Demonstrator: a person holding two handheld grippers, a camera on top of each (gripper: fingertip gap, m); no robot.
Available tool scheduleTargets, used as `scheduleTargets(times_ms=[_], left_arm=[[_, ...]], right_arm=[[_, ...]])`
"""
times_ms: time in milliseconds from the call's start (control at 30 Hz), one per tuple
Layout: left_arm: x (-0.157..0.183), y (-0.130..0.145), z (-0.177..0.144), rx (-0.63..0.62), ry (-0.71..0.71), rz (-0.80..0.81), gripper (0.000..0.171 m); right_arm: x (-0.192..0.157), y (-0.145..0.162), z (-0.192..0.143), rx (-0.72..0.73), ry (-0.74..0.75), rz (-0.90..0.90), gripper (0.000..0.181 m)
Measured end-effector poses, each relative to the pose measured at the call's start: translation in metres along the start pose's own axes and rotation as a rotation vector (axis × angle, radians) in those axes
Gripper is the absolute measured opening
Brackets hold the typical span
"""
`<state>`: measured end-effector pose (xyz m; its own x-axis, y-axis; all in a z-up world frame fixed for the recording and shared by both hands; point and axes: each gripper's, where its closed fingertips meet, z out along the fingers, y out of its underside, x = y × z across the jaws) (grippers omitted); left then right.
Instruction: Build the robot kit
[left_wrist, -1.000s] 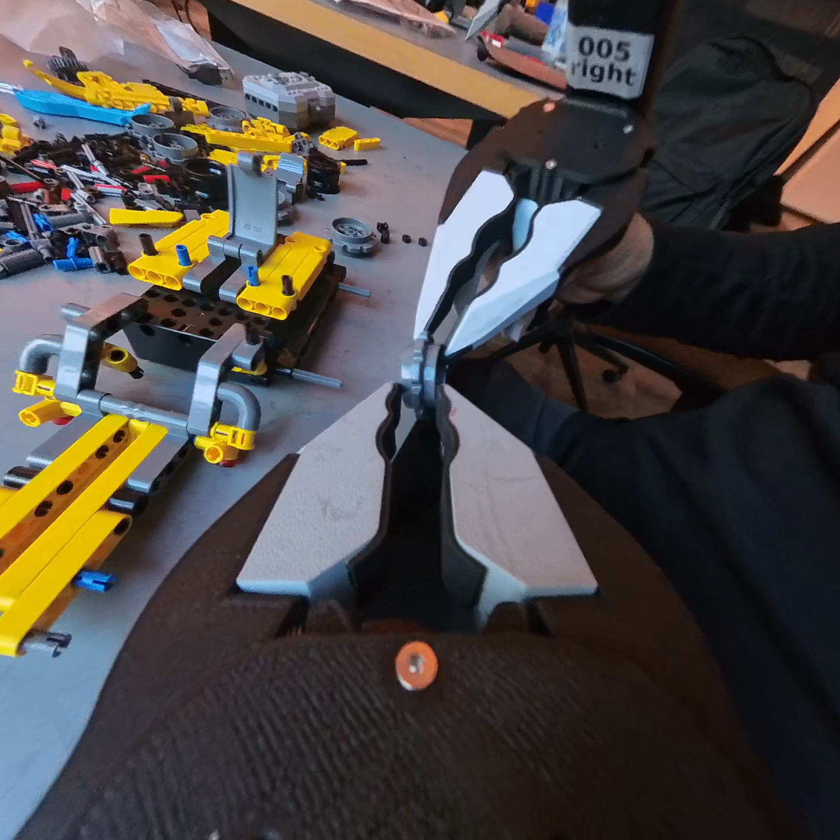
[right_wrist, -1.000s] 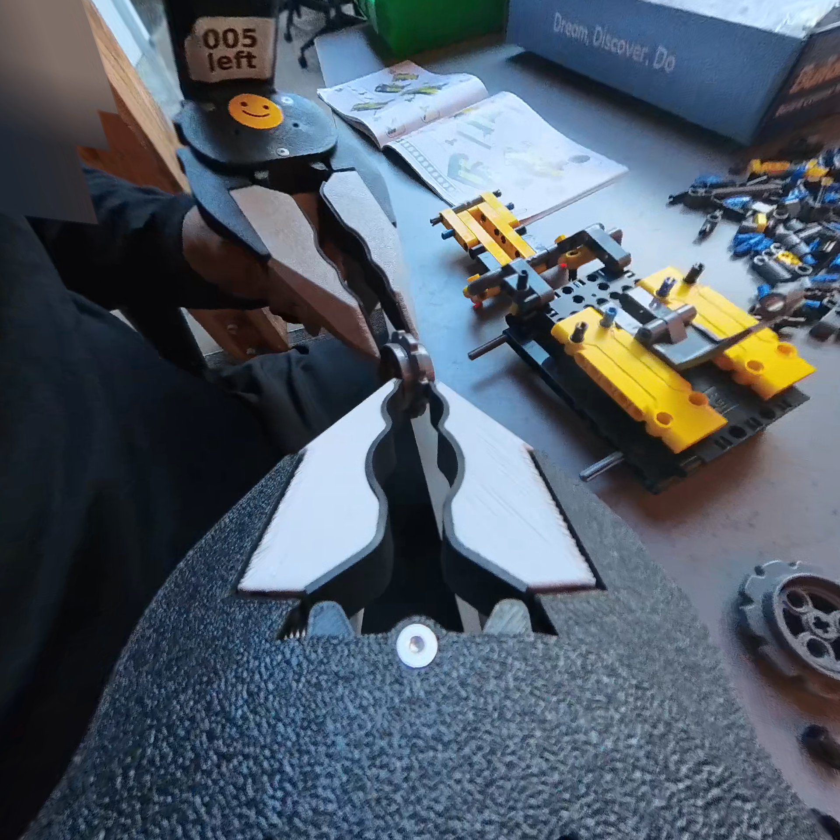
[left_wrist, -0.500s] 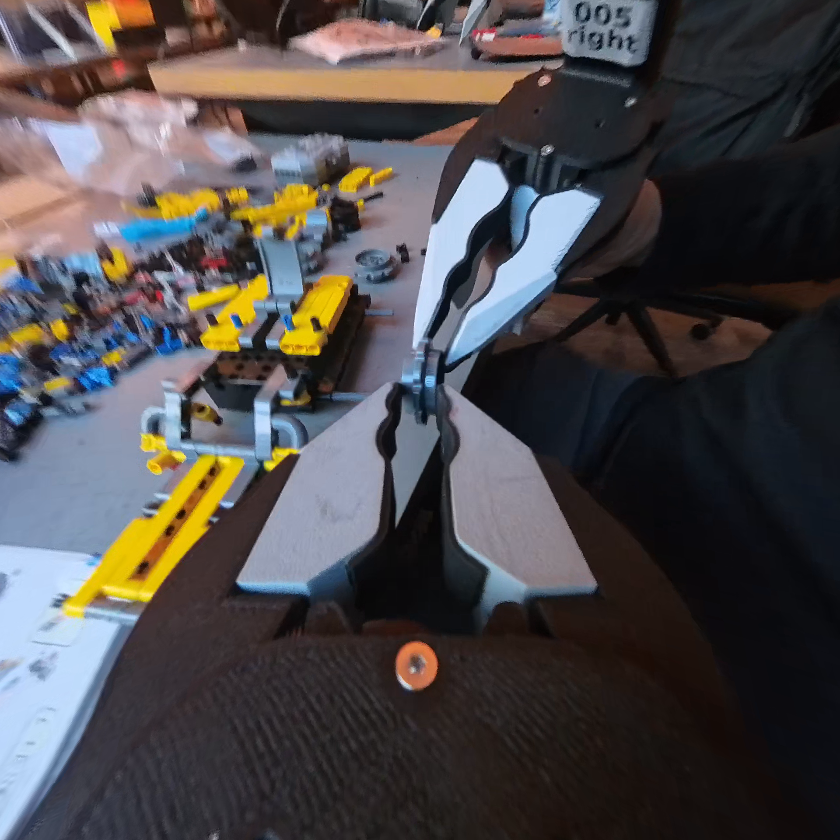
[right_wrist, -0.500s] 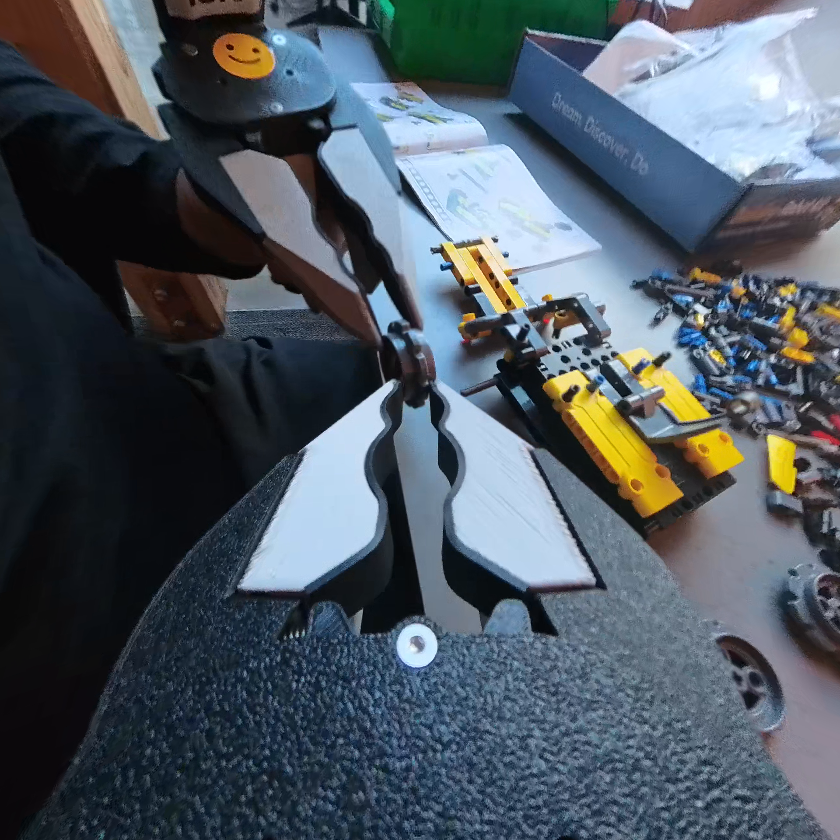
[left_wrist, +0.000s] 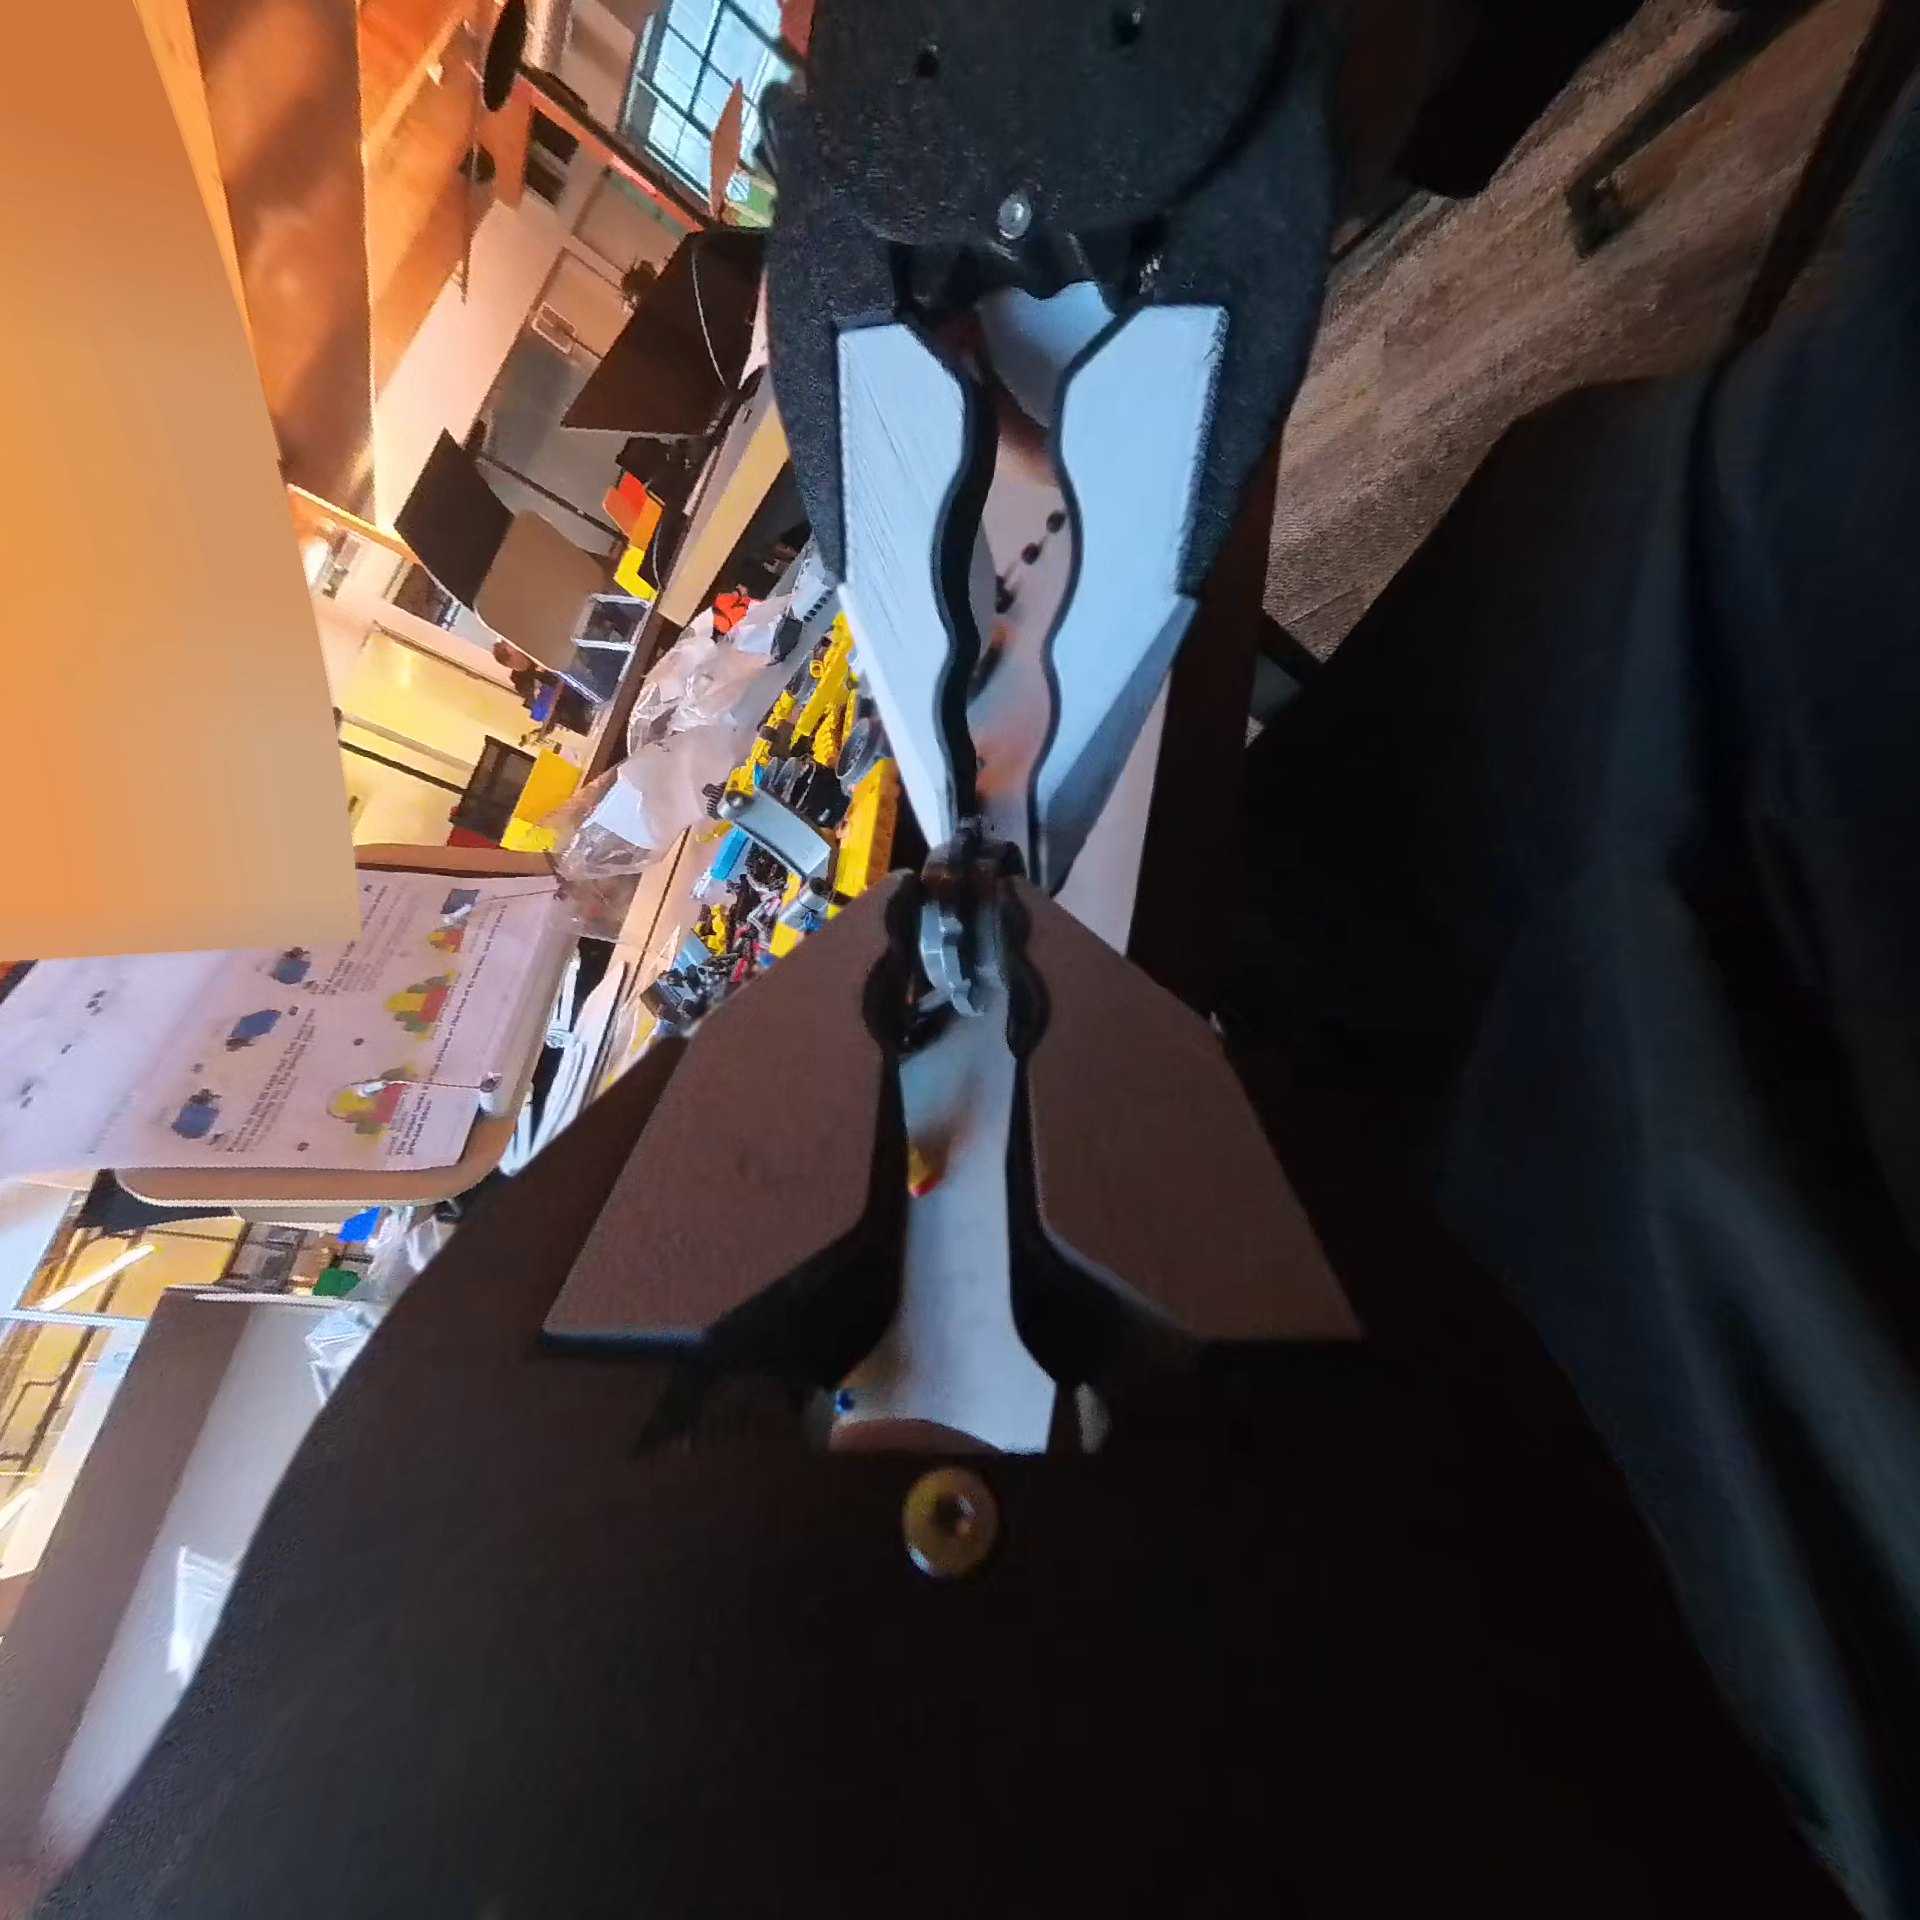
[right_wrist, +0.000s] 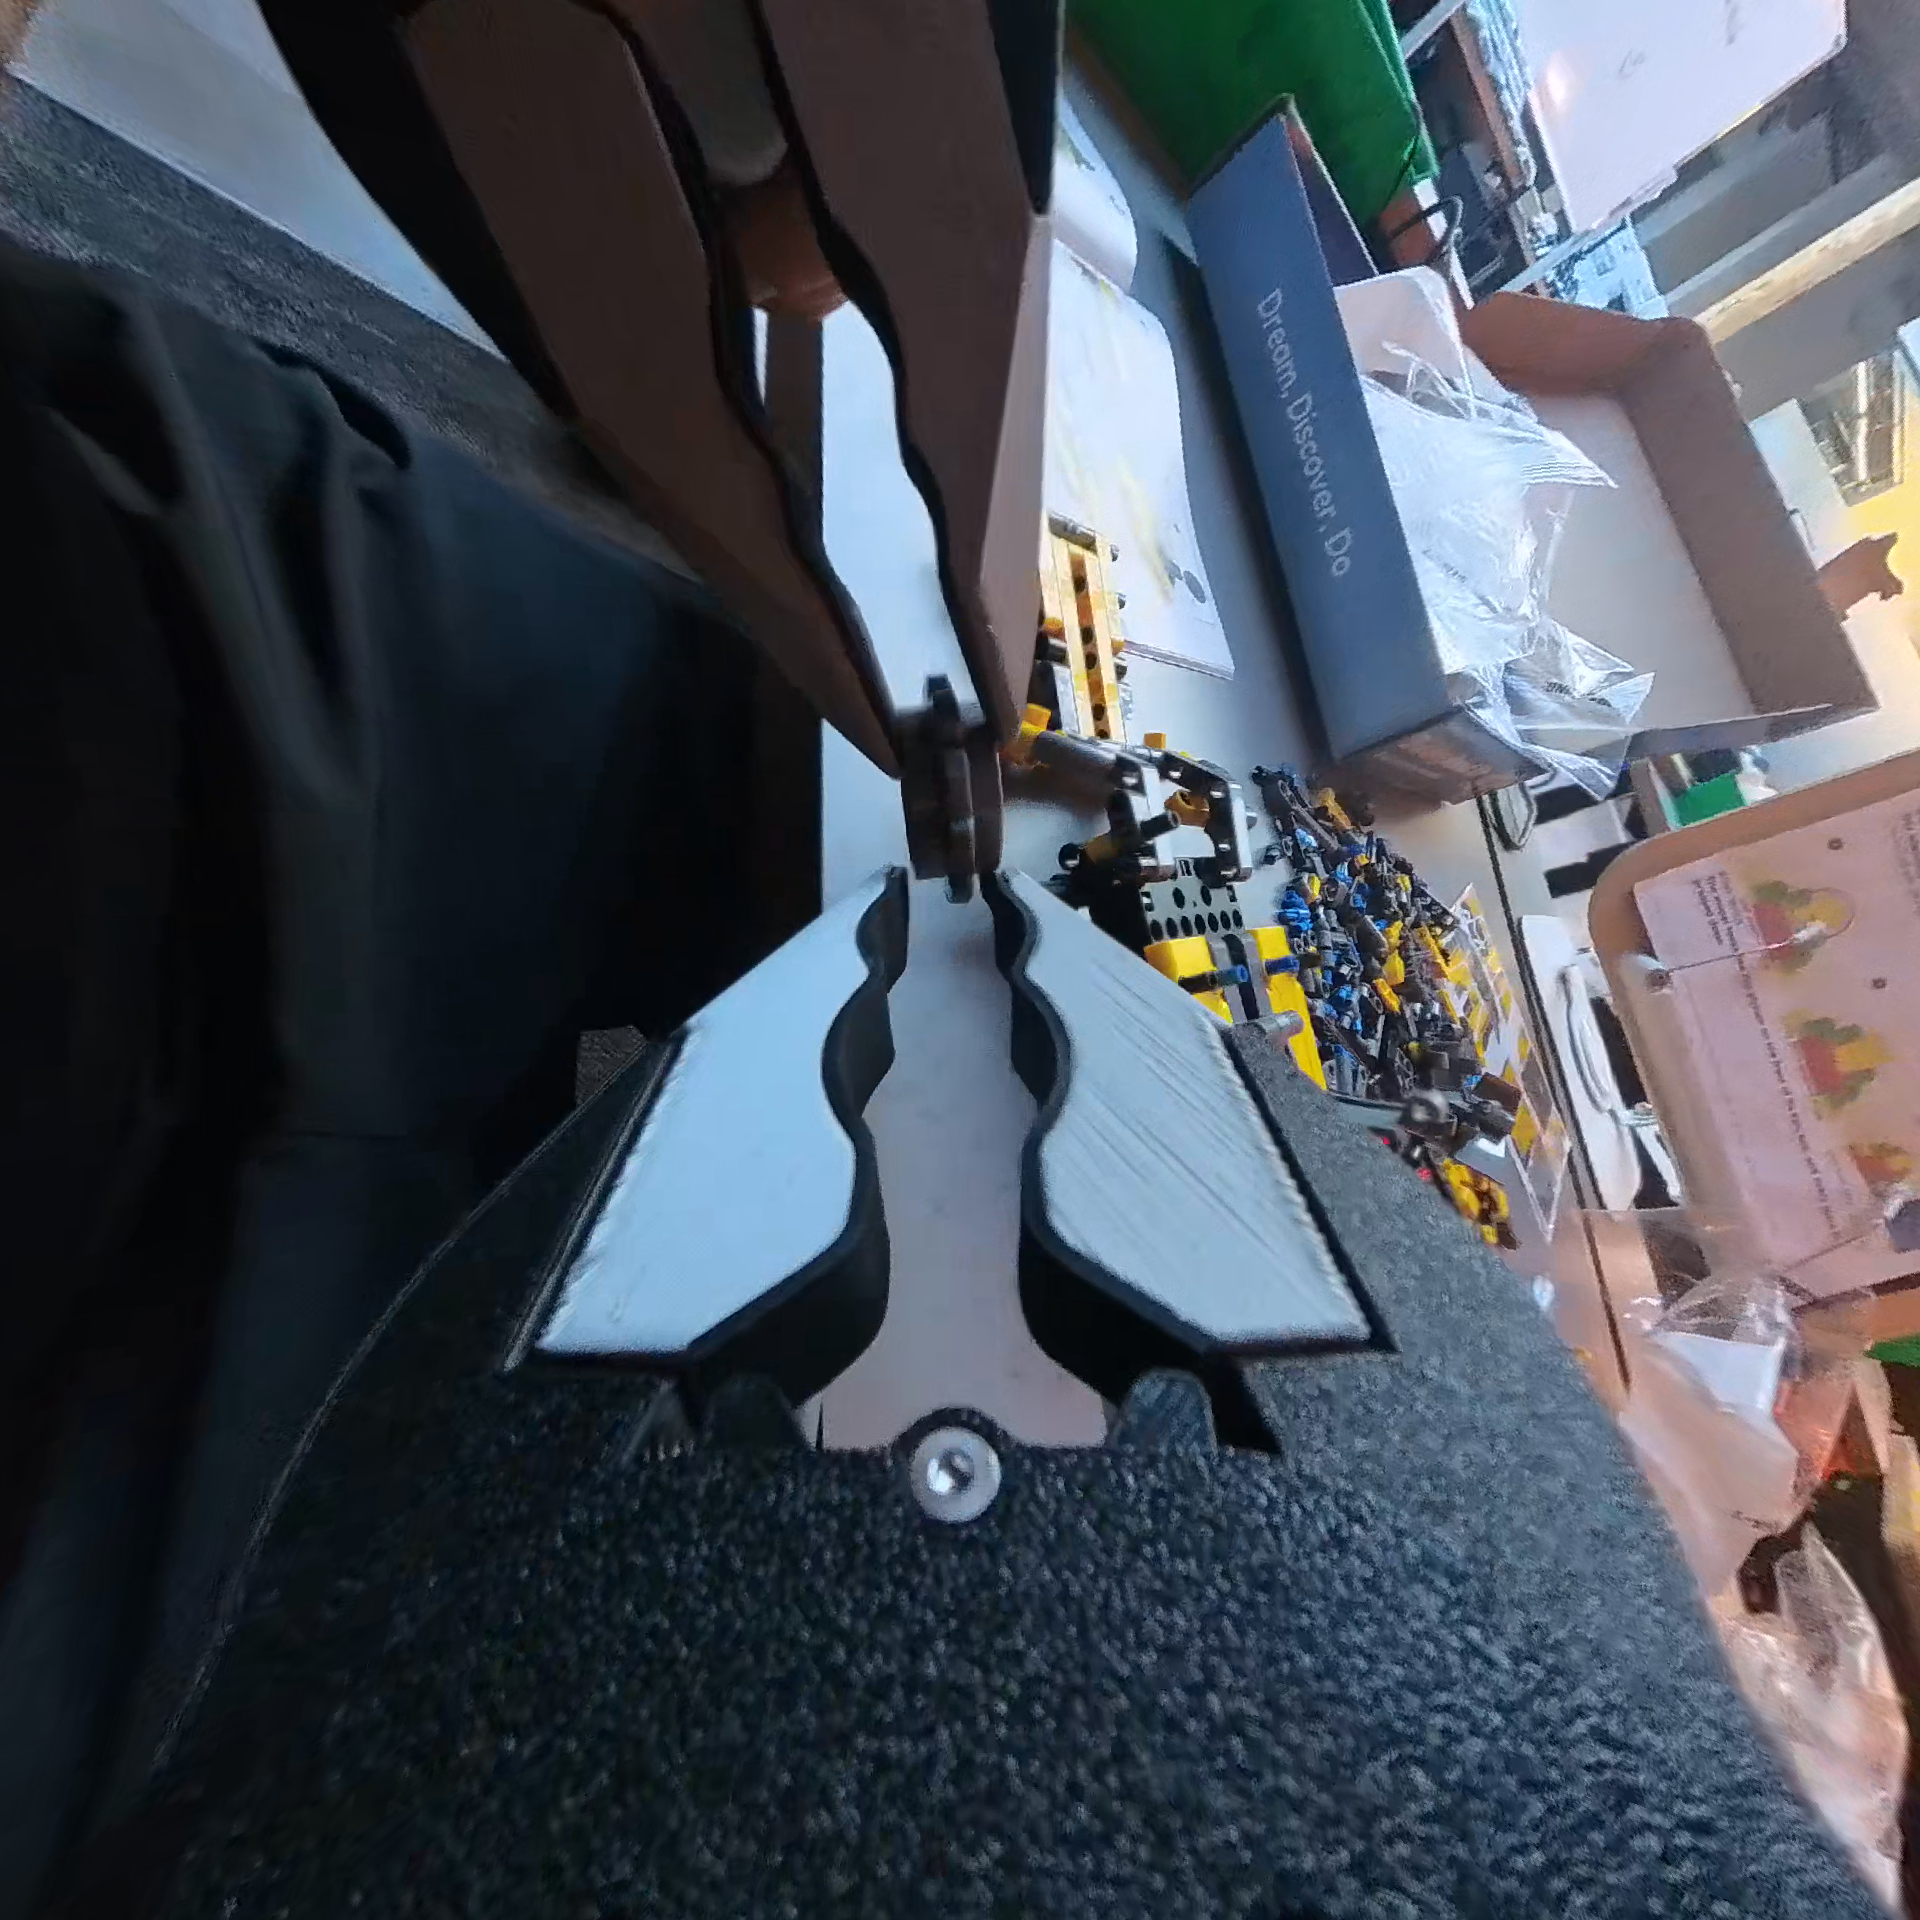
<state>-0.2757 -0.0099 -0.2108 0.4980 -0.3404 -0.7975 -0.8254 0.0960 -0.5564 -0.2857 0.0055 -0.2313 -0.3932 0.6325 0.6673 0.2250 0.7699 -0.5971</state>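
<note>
My left gripper (left_wrist: 961, 940) has its two brown-faced fingers drawn nearly together at the tips, pinching a small grey toothed plastic gear wheel (left_wrist: 954, 951) edge-on btwn them; further back the fingers flare apart. In the right wrist view that same gear (right_wrist: 943, 795) looks dark and sits clamped at the tips of the left gripper (right_wrist: 940, 743), which comes down from the top of frame.

My right gripper (right_wrist: 948, 883) meets it tip to tip. Its white-faced fingers (right_wrist: 748, 1153) sit a narrow gap apart at the tips, wider toward the base, w/ the gear's lower edge just at or btwn those tips. From the left wrist view the right gripper (left_wrist: 987, 847) comes down from above, tips converging onto the top of the gear; can't tell for sure if it grips the wheel or only touches it.

Both claws hang over the near edge of the grey table (right_wrist: 1236, 665), beside a dark sleeve (right_wrist: 364, 727). On the table behind: a part-built yellow, black and grey brick model (right_wrist: 1195, 862), a scatter of small loose blue, black and yellow parts (right_wrist: 1392, 997), an open instruction booklet (right_wrist: 1132, 457), a long grey cardboard box (right_wrist: 1320, 468) w/ clear plastic bags (right_wrist: 1496, 520) in it.
</note>
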Motion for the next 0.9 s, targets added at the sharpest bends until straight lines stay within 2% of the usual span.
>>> scheduleTargets(times_ms=[200,267,333,600,667,800,900], left_arm=[[0.004,-0.001,0.002,0.037,0.03,-0.027,0.01],[0.004,-0.002,0.003,0.042,0.03,-0.028,0.01],[0.002,-0.001,0.004,0.046,0.018,-0.034,0.01],[0.006,0.011,0.011,-0.033,0.026,-0.014,0.011],[0.004,0.009,0.012,-0.013,0.011,-0.061,0.011],[0.004,0.02,0.013,-0.034,0.082,-0.231,0.012],[0.009,0.031,0.015,-0.085,0.102,-0.201,0.014]], right_arm=[[0.004,-0.004,-0.003,0.042,0.007,0.016,0.031],[0.004,-0.012,-0.005,0.072,0.012,-0.007,0.028],[0.002,-0.015,-0.004,0.074,0.011,-0.041,0.015],[0.001,-0.003,0.005,0.03,0.034,-0.074,0.015],[0.004,-0.004,0.003,0.036,0.059,-0.082,0.015],[0.006,0.003,0.005,0.009,0.091,-0.141,0.015],[0.006,0.005,0.005,0.014,0.089,-0.134,0.015]])
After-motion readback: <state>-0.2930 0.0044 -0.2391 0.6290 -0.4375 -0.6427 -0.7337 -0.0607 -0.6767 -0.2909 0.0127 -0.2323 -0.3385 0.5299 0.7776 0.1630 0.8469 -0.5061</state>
